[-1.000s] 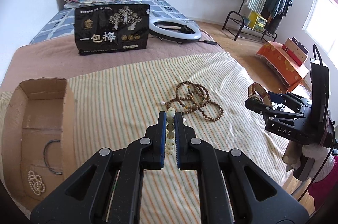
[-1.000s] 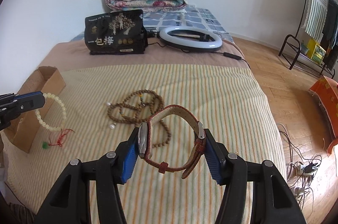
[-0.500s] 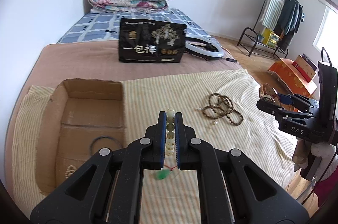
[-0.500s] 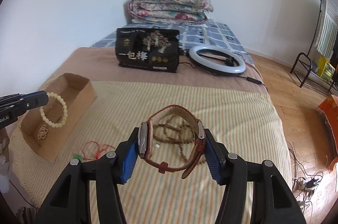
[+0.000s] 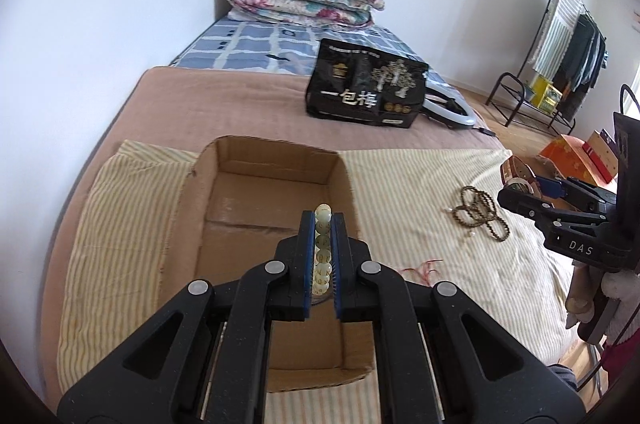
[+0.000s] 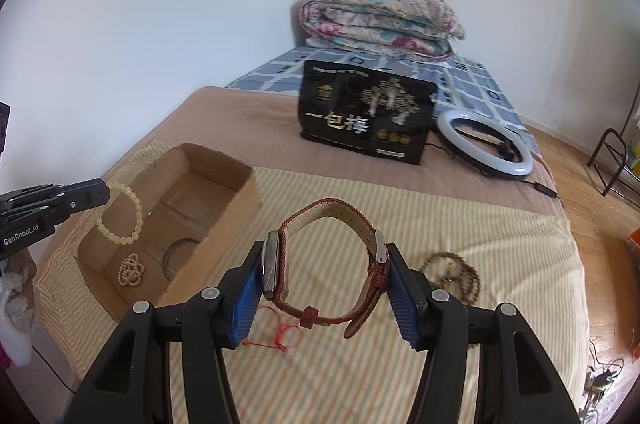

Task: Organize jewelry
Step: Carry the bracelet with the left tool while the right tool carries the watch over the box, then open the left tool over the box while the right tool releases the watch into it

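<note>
Jaws on the left gripper [image 5: 321,244] are clamping a pale bead bracelet [image 6: 120,214], dangling it right over the box [image 6: 224,216]. Right gripper [image 6: 326,284] jaws are gripping a red-strap watch [image 6: 324,260] just right of the box. Brown beads [image 6: 452,274] are lying on the bed further right of the box, and a pearl string [image 6: 130,269] is sitting inside it.

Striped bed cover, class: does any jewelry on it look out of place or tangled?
Yes. The brown bead necklace lies in a tangled heap on the striped cover, and a loose red cord sprawls near the cardboard box. Both sit outside the box, which already holds a pearl strand and a dark ring.
</note>
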Available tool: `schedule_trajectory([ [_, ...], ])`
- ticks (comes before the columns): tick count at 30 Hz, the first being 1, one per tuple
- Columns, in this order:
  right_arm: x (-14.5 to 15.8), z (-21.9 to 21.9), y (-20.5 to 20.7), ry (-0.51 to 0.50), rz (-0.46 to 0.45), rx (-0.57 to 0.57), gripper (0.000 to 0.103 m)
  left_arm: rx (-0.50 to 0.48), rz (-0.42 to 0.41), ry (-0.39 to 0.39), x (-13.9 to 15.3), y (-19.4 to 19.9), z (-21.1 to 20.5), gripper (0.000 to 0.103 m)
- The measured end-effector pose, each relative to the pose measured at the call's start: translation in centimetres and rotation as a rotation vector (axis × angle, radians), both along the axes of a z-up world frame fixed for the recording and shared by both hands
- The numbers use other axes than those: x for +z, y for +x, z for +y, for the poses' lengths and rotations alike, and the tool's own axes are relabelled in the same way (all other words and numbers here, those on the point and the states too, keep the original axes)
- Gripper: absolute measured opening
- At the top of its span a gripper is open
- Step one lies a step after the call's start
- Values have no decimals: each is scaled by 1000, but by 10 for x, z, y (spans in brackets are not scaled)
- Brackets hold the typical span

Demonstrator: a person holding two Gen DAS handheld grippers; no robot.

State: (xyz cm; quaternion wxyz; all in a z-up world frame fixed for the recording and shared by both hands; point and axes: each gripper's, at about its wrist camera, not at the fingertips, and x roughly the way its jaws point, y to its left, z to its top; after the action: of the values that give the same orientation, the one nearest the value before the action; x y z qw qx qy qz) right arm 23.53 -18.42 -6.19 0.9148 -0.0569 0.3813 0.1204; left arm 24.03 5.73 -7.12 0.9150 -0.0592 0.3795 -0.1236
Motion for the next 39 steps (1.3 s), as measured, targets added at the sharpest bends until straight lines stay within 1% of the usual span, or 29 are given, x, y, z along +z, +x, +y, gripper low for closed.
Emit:
schedule_trajectory([
  [6, -7, 37, 13, 0, 15, 57, 59, 41, 7, 4, -9, 4, 25, 5],
  [10, -13, 58, 24, -6, 22, 93, 59, 54, 16, 7, -15, 6, 34, 5],
  [21, -34, 103, 54, 7, 56, 145, 59, 80, 49, 19, -36, 6, 53, 5],
  [27, -43, 120, 67, 13, 72, 160, 59, 94, 57, 7, -41, 12, 60, 5],
  [35, -52, 133, 76, 12, 90, 185, 59, 94, 68, 2, -45, 16, 60, 5],
  [38, -53, 137, 77, 11, 92, 195, 61, 84, 76, 1, -48, 18, 59, 5],
  [39, -53, 139, 77, 10, 89, 196, 65, 85, 76, 1, -48, 18, 58, 5],
])
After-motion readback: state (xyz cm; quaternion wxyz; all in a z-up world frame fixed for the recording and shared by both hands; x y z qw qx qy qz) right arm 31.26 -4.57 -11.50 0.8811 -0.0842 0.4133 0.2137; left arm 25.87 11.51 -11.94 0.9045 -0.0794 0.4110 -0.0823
